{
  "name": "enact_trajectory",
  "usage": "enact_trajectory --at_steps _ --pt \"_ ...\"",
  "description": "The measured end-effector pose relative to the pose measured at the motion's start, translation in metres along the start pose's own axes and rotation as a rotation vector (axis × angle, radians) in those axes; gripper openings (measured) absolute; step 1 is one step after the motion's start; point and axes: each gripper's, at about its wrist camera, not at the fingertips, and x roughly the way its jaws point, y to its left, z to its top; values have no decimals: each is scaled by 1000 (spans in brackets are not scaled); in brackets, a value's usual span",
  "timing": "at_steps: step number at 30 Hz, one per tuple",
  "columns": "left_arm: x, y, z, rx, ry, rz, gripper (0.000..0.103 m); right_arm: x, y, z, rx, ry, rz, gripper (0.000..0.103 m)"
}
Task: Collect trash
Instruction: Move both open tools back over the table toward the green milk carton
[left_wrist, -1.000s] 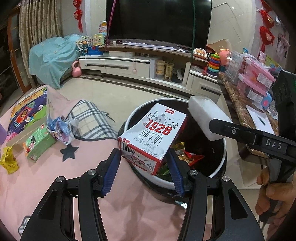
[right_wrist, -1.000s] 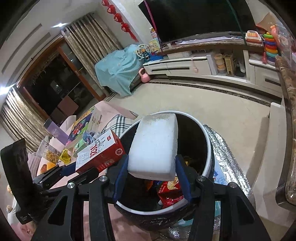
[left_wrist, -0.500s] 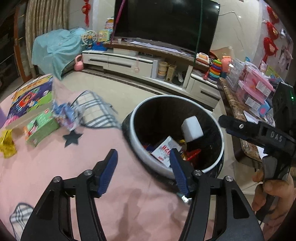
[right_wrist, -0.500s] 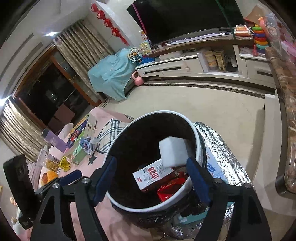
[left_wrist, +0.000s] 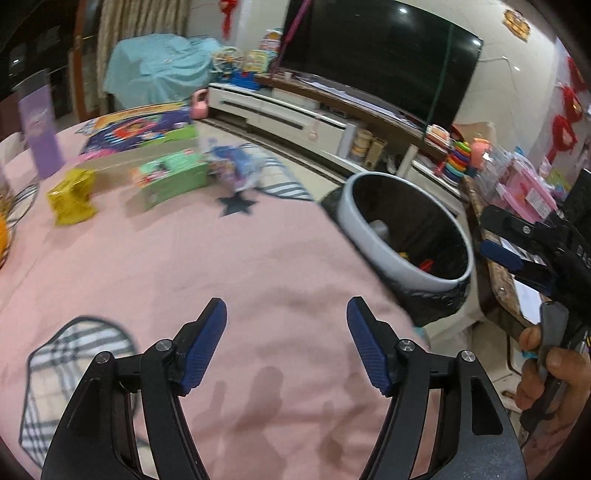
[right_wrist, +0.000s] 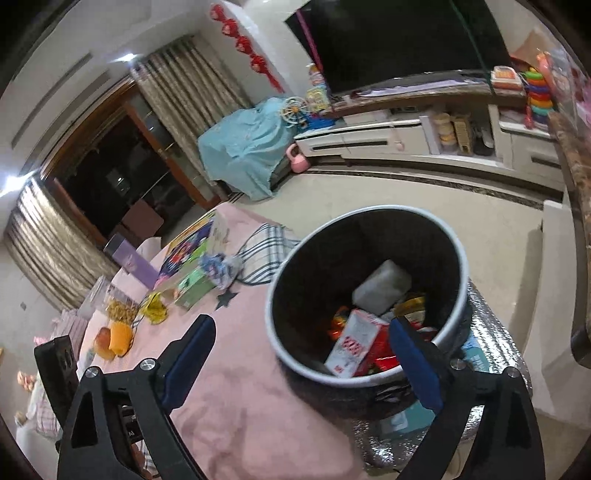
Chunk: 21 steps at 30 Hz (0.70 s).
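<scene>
Both grippers, left (left_wrist: 286, 321) & right (right_wrist: 301, 338), opening w/ nothing between, over pink tablecloth (left_wrist: 229, 266) beside bin (right_wrist: 369, 380).

The red-and-white milk carton (right_wrist: 351, 345) and white foam block (right_wrist: 382, 284), earlier gripped, now lie inside the white-rimmed black bin (right_wrist: 458, 258). Both grippers' jaws are opening, empty; the left gripper (left_wrist: 286, 347) now hangs over the pink tablecloth (left_wrist: 221, 266).
</scene>
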Motion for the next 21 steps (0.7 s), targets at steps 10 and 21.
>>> enact_trajectory --at_steps 10,21 --pt "-25 61 -21 -91 -22 69 76 26 69 -27 -127 65 85 96" --pt "-22 107 -22 -137 -22 138 77 63 109 -37 -184 120 140 96"
